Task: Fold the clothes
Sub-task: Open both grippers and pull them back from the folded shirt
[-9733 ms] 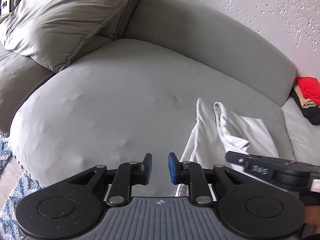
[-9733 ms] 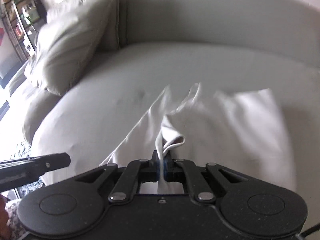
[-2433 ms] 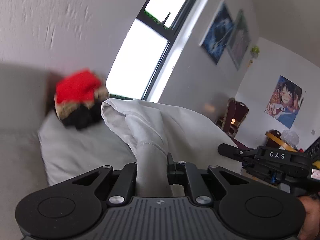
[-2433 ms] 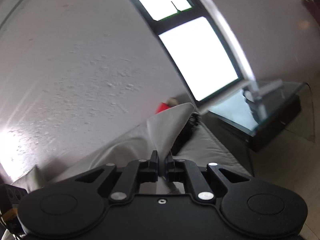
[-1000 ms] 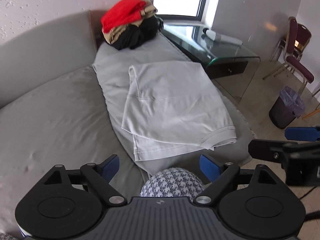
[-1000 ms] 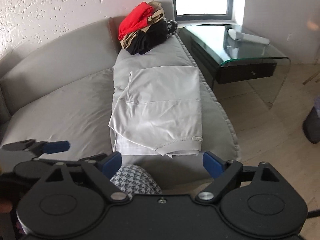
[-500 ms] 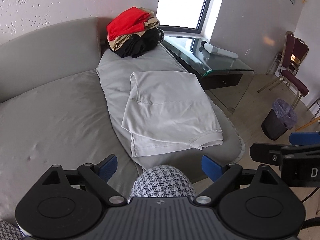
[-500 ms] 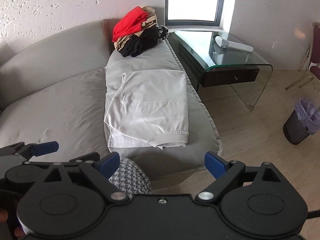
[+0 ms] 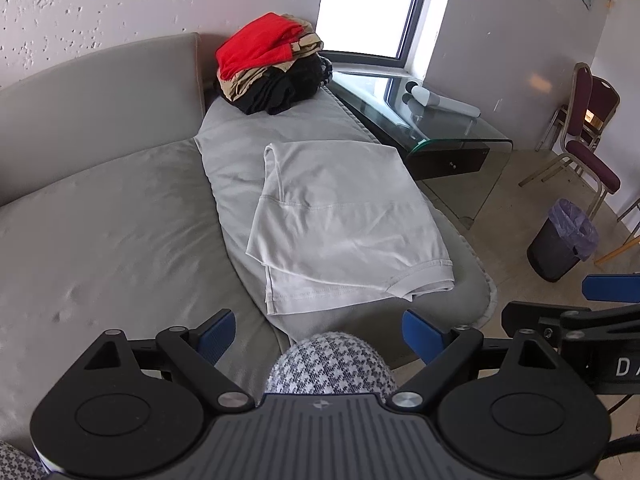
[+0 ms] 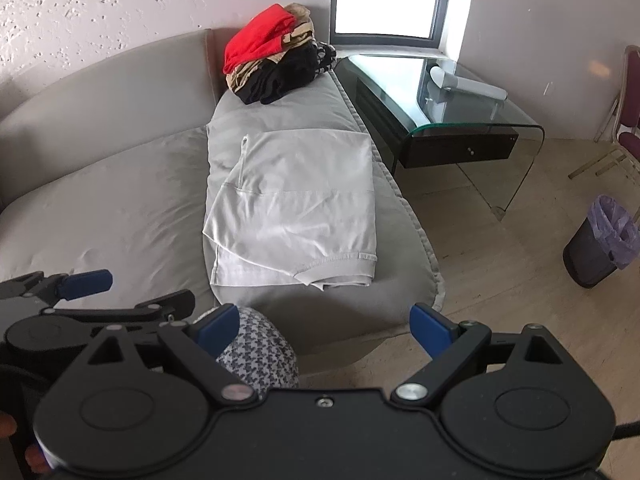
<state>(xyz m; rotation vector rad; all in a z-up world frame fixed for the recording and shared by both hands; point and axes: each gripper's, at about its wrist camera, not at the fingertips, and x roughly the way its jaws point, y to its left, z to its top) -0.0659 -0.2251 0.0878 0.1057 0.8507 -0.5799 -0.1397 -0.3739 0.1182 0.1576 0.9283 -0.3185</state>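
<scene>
Left wrist view shows the left gripper (image 9: 318, 334) held wide, gripping nothing, above a knee in houndstooth fabric (image 9: 332, 364). A folded pale grey garment (image 9: 340, 216) lies flat on the grey sofa's seat cushion (image 9: 240, 148), well apart from both tools. The right gripper (image 10: 324, 328) is spread wide too, empty. A heap of red, tan and black clothes (image 10: 272, 56) sits at the cushion's far end.

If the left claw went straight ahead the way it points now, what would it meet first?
Probably the folded pale grey garment lying flat on the sofa cushion. The left claw is open and empty. The houndstooth knee sits just below its line; depth is unclear.
</scene>
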